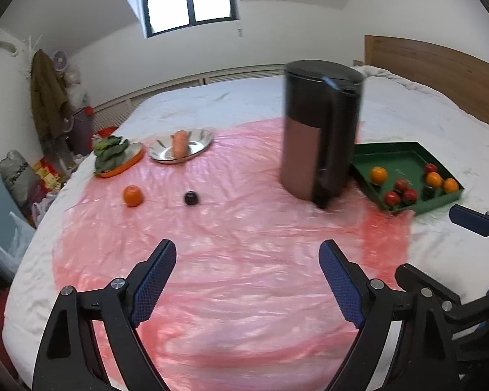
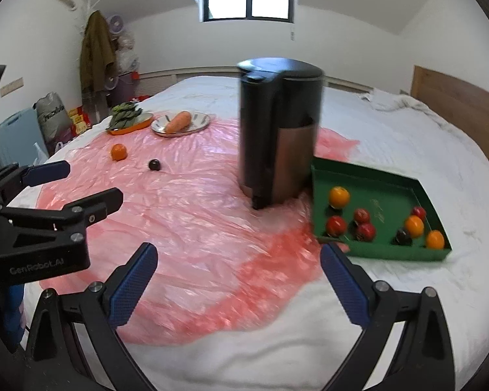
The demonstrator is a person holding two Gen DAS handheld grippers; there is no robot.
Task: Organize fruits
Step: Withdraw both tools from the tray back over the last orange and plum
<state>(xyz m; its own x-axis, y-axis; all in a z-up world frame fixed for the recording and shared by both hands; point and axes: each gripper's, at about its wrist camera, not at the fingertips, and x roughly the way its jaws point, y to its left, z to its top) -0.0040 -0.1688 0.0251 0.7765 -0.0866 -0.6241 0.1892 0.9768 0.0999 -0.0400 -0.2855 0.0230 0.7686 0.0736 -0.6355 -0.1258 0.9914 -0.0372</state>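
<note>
Both grippers hang over the bed [image 1: 212, 104], each with its fingers spread wide and nothing between them: the left gripper [image 1: 247, 280] above the pink plastic sheet [image 1: 244, 244], the right gripper [image 2: 239, 280] nearer the sheet's edge. One green tray [image 2: 375, 176] sits at the right, holding eight fruits: three oranges, four red ones and one dark one. Two fruits lie loose on the sheet, well apart from the tray: one orange [image 1: 133, 195] and one dark plum [image 1: 191, 198]. One tall dark jug [image 1: 319, 130] stands just beside the tray. Farther back are two dishes: a metal plate [image 1: 192, 150] with one carrot [image 1: 180, 143], and an orange dish [image 1: 127, 163] of leafy greens [image 1: 109, 153].
</note>
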